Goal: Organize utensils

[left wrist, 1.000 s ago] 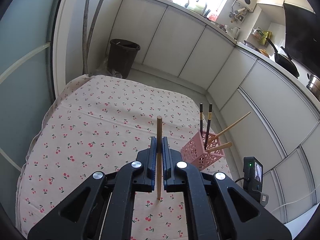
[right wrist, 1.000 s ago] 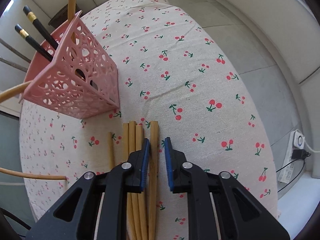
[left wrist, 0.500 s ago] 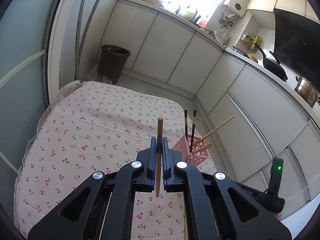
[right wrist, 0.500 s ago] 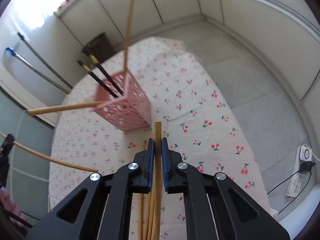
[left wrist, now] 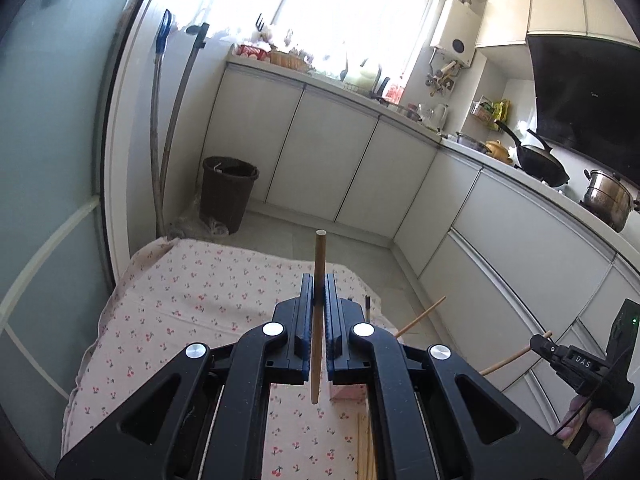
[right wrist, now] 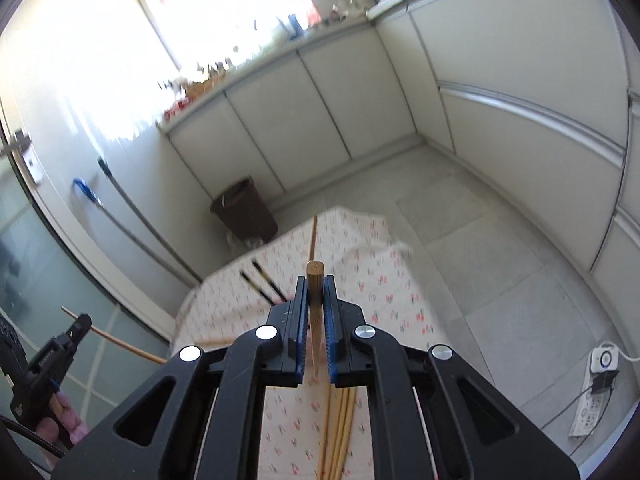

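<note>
My left gripper (left wrist: 319, 292) is shut on a wooden chopstick (left wrist: 319, 264) that stands upright between its pads, high above the table. My right gripper (right wrist: 315, 294) is shut on another wooden chopstick (right wrist: 314, 280), also lifted above the table. The pink holder (left wrist: 349, 392) is mostly hidden behind my left gripper; black chopsticks (right wrist: 264, 286) and a wooden one (right wrist: 313, 236) stick out of it. Several wooden chopsticks (right wrist: 340, 424) lie in a bundle on the cherry-print tablecloth (left wrist: 192, 296) below my right gripper. The right gripper also shows at the left wrist view's edge (left wrist: 560, 354).
A dark waste bin (left wrist: 228, 192) stands on the floor beyond the table. White cabinets (left wrist: 360, 172) run along the back and right. Mop handles (left wrist: 168, 128) lean at the left wall. A power strip (right wrist: 596, 392) lies on the floor at right.
Both grippers have risen well above the table. My right gripper closed on a wooden chopstick from the bundle and lifted it. My left gripper kept its chopstick.
</note>
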Motion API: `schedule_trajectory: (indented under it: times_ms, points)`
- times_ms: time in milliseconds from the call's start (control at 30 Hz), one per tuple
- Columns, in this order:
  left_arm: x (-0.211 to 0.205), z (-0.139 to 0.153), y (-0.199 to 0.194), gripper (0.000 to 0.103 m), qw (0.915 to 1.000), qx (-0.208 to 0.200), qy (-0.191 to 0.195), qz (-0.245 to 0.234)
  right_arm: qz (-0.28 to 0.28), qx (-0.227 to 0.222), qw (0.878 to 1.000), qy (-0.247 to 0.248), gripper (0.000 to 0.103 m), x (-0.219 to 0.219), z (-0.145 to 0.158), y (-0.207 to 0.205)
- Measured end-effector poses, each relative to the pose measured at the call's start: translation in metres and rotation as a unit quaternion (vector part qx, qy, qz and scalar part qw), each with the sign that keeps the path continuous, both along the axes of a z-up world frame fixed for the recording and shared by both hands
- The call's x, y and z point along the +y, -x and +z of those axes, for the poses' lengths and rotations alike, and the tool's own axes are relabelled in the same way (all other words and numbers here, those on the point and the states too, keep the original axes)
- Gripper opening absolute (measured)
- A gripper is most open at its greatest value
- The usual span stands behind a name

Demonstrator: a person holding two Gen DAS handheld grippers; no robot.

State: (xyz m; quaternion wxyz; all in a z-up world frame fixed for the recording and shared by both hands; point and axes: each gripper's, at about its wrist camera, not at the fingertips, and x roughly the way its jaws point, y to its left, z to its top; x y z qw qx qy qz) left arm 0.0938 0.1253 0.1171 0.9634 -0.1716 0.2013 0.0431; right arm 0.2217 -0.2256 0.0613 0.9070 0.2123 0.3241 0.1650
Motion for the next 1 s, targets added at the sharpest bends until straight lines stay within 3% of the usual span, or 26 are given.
schedule_trajectory:
  times_ms: [233, 400, 533, 600, 633, 667, 900, 1000]
  points:
    - [-0.02, 0.05, -0.022, 0.004, 0.9976, -0.066, -0.01, -0.02, -0.024, -0.066, 0.997, -0.027, 0.008, -0.01, 0.055, -0.02]
    - [-0.04, 0.06, -0.048, 0.004, 0.996, -0.078, -0.008, -0.044, -0.023, -0.095, 0.995, -0.028, 0.008, -0.004, 0.075, -0.035]
    - [-0.061, 0.042, -0.085, 0.007, 0.9968, -0.055, -0.014, -0.056, -0.019, -0.101, 0.995, -0.017, 0.008, 0.006, 0.076, -0.047]
    - [-0.067, 0.023, -0.112, 0.026, 0.9979, -0.014, -0.009, -0.063, -0.017, -0.097, 0.995, -0.015, 0.008, 0.009, 0.071, -0.053]
    - [-0.067, 0.013, -0.121, 0.031, 0.9983, -0.002, -0.002, -0.058, -0.016, -0.091, 0.996, -0.016, 0.008, 0.009, 0.068, -0.056]
    - [-0.063, 0.007, -0.123, 0.029, 0.9987, 0.003, 0.005, -0.05, -0.014, -0.086, 0.996, -0.018, 0.008, 0.01, 0.064, -0.06]
    - [-0.025, 0.002, -0.086, 0.038, 0.9981, -0.024, 0.056, -0.008, -0.014, -0.066, 0.998, -0.015, 0.008, 0.011, 0.048, -0.072]
    - [-0.012, -0.004, -0.068, 0.039, 0.9976, 0.003, 0.07, -0.004, -0.017, -0.064, 0.998, -0.012, 0.008, 0.01, 0.044, -0.072]
